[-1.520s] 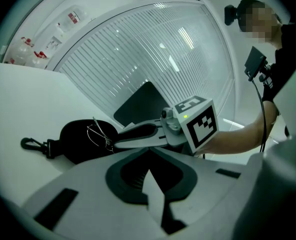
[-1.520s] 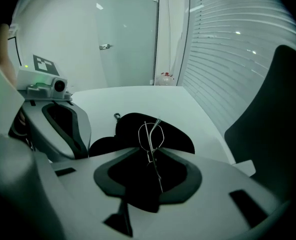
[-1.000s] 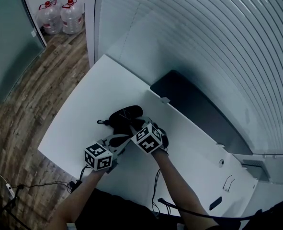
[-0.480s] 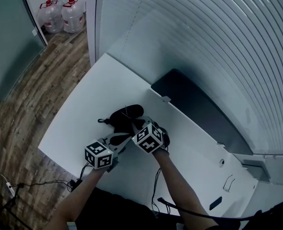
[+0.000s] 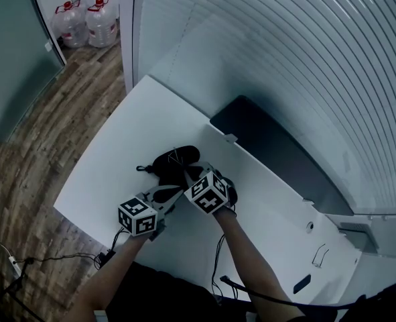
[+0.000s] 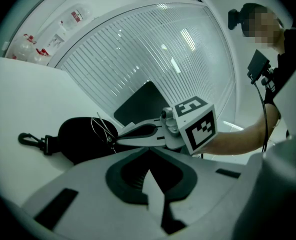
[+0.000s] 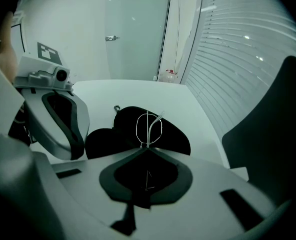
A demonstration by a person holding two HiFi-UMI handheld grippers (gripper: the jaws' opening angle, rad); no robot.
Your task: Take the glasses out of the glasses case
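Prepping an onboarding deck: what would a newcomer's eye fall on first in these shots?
The thin wire glasses, pinched upright by the closed fingers of the right gripper, bright against the open black glasses case in the middle of the white table. Then the black-and-white marker cubes on both grippers, just on the person's side of the case, with the left gripper closed at the case's near lobe.

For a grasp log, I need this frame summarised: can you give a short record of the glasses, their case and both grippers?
glasses case: black, lying open on the table
glasses: wire frame, pinched by the right gripper, over the glasses case
right gripper state: shut on the glasses
left gripper: jaws together near the glasses case; grip on it unclear
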